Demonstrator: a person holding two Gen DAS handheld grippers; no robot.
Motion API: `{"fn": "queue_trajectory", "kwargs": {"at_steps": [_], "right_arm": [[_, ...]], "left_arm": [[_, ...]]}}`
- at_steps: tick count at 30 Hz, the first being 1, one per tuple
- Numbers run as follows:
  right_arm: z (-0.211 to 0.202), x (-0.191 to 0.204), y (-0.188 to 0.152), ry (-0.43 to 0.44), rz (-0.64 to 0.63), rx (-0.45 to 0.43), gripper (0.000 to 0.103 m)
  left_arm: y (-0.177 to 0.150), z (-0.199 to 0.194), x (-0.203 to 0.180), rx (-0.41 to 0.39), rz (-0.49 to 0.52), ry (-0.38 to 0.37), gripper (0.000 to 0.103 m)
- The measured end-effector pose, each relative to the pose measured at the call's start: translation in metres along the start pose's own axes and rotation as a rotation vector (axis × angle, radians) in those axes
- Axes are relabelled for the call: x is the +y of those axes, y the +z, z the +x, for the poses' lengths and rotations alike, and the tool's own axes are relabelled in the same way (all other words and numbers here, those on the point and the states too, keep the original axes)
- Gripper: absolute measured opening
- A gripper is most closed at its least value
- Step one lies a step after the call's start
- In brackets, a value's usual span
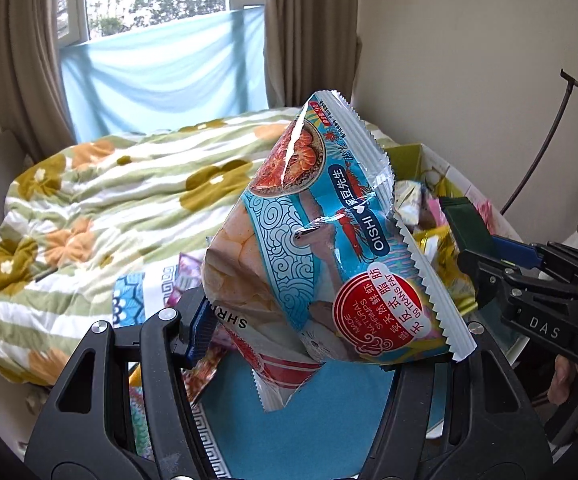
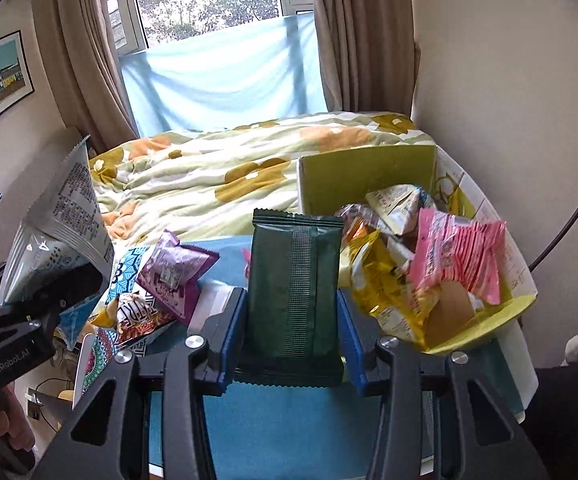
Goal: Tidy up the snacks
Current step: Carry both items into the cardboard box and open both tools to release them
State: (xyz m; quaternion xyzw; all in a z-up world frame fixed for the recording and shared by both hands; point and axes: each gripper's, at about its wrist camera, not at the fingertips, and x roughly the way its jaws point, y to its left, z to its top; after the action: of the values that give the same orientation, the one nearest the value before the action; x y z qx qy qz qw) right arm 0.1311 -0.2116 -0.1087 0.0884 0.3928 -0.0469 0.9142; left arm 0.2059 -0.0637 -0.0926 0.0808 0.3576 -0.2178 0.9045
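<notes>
My left gripper (image 1: 321, 332) is shut on a blue Oishi shrimp chip bag (image 1: 321, 232) and holds it up above the blue table; its grey back shows at the left of the right wrist view (image 2: 65, 216). My right gripper (image 2: 291, 320) is shut on a dark green snack packet (image 2: 293, 280), held upright just left of the yellow-green box (image 2: 369, 176). That box holds several snacks, among them a pink packet (image 2: 457, 252) and yellow packets (image 2: 385, 284). The right gripper also shows at the right of the left wrist view (image 1: 473, 244).
A purple packet (image 2: 177, 272) and patterned packets (image 2: 137, 312) lie on the blue table (image 2: 289, 420) to the left. Behind the table is a bed with a flowered quilt (image 2: 225, 164). A wall stands to the right, a curtained window behind.
</notes>
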Motion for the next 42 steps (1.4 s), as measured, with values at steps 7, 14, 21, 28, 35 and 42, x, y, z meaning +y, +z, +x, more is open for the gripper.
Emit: {"fn": "queue_trajectory", "kwargs": {"at_steps": [7, 14, 21, 28, 35, 42], "right_arm": [[0.015, -0.077, 0.045, 0.025, -0.017, -0.016, 0.041], [0.045, -0.145, 0.081, 0.057, -0.024, 0.01, 0.041], [0.078, -0.179, 0.103, 0.103, -0.043, 0.06, 0.041], [0.099, -0.192, 0.108, 0.127, -0.032, 0.098, 0.04], [0.102, -0.194, 0.102, 0.134, 0.008, 0.121, 0.041], [0.104, -0.176, 0.1, 0.192, -0.02, 0.164, 0.041]], "left_arm": [[0.064, 0.055, -0.072, -0.013, -0.02, 0.0, 0.058], [0.108, 0.133, -0.124, 0.052, -0.031, 0.024, 0.058], [0.124, 0.195, -0.145, 0.161, -0.028, 0.082, 0.086], [0.11, 0.194, -0.149, 0.189, -0.007, 0.076, 0.103], [0.082, 0.169, -0.134, 0.219, -0.048, 0.061, 0.103], [0.061, 0.145, -0.112, 0.224, -0.117, 0.079, 0.103]]}}
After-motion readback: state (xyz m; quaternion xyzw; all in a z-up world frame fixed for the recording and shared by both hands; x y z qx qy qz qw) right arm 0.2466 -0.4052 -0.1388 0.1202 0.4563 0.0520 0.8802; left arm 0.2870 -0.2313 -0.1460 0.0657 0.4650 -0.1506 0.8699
